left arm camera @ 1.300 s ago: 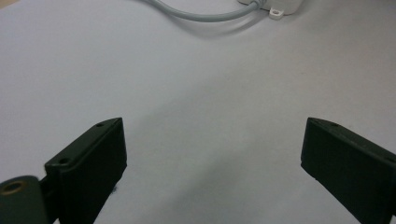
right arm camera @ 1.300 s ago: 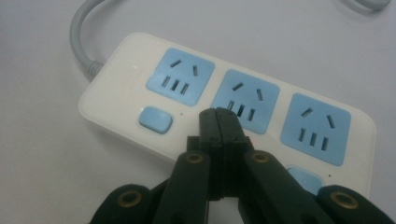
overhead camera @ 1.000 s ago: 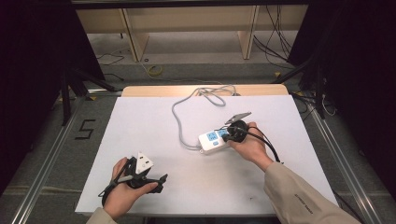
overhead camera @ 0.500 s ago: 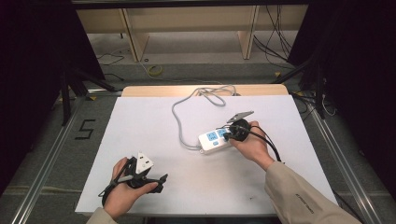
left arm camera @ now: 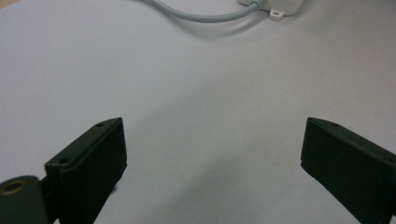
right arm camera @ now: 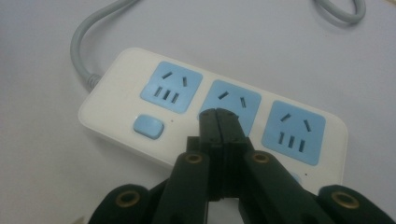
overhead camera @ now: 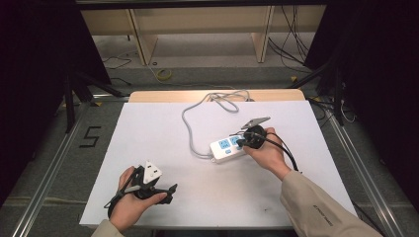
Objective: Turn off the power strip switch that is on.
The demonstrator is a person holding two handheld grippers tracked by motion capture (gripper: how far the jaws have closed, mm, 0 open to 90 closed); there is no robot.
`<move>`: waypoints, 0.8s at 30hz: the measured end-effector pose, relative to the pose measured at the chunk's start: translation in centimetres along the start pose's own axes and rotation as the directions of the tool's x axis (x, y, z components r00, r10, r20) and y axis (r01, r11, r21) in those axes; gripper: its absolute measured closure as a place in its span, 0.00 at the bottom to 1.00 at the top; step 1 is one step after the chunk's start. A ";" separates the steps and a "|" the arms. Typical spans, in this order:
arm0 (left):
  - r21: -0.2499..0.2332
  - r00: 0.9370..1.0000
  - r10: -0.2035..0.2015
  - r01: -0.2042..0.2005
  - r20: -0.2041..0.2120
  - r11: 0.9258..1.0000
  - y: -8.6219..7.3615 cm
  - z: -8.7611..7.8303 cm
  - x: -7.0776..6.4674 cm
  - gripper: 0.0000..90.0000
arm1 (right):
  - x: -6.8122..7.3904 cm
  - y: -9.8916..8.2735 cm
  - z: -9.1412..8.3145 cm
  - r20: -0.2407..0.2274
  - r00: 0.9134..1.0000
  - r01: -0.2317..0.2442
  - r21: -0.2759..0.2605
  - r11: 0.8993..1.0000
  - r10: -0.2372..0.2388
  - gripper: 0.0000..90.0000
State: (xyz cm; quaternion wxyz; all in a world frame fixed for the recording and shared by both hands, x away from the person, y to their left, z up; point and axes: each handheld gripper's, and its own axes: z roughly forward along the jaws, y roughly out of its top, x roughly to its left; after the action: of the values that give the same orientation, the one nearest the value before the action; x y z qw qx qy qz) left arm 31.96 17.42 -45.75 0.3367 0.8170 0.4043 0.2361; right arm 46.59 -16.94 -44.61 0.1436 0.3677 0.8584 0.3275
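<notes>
On white table [overhead camera: 163, 133], right claw [right arm camera: 218, 122] clenched over power strip [right arm camera: 140, 88]; left claw [left arm camera: 212, 154] released, empty.

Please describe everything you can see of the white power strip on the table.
The power strip is a white, rounded plastic block with three light-blue socket panels in a row and a light-blue switch beside the first one. It lies flat on the white table, right of its centre. A grey cable leaves one end and curls toward the far edge. The right gripper, jaws shut, points down at the middle socket; whether it touches cannot be told.
</notes>
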 end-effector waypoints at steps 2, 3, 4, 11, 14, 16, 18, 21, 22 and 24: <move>0.000 1.000 0.000 0.000 0.001 1.000 0.0 0.0 0.0 0.07 | 0.0 0.0 -0.1 -0.004 1.000 -0.001 0.001 1.000 0.001 1.00; 0.000 1.000 0.000 0.000 0.001 1.000 0.0 0.0 0.0 0.07 | 0.0 -0.1 -0.1 -0.003 1.000 0.002 -0.002 1.000 -0.002 1.00; -0.001 1.000 -0.001 0.001 0.001 1.000 0.0 0.0 0.0 0.08 | 0.0 -0.1 -0.2 -0.003 1.000 0.000 0.000 1.000 0.000 1.00; -0.001 1.000 -0.001 0.001 -0.001 1.000 0.0 0.0 0.0 0.08 | -0.1 -0.3 -0.7 -0.006 1.000 0.002 -0.009 1.000 -0.002 0.99; -0.003 1.000 -0.002 0.002 -0.001 1.000 0.0 0.0 0.0 0.08 | -0.1 -0.4 -0.8 -0.006 1.000 0.004 -0.014 1.000 -0.004 0.98; -0.001 1.000 -0.002 0.002 -0.002 1.000 0.0 -0.1 0.0 0.08 | -0.1 -0.5 -1.0 -0.007 1.000 0.004 -0.021 1.000 -0.005 0.97; -0.003 1.000 -0.006 0.006 -0.001 1.000 0.0 0.0 0.0 0.08 | -0.1 -0.6 -1.2 -0.010 1.000 0.000 -0.026 1.000 -0.001 0.95; -0.002 1.000 -0.003 0.003 -0.002 1.000 0.0 0.0 0.0 0.08 | -0.1 -0.7 -1.5 -0.015 1.000 0.001 -0.041 0.999 -0.002 0.93; -0.002 1.000 -0.003 0.003 -0.002 1.000 0.0 0.0 0.0 0.08 | -0.2 -0.7 -1.7 -0.016 1.000 0.000 -0.043 0.999 -0.001 0.93; -0.002 1.000 -0.006 0.006 -0.002 1.000 0.0 0.0 0.0 0.08 | -0.2 -0.8 -1.9 -0.019 1.000 -0.003 -0.051 0.999 0.002 0.92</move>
State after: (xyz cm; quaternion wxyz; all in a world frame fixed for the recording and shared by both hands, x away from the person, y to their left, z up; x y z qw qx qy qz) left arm 31.92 17.45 -45.76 0.3380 0.8151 0.4069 0.2362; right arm 45.38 -18.36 -43.78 0.1444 0.3619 0.8507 0.3529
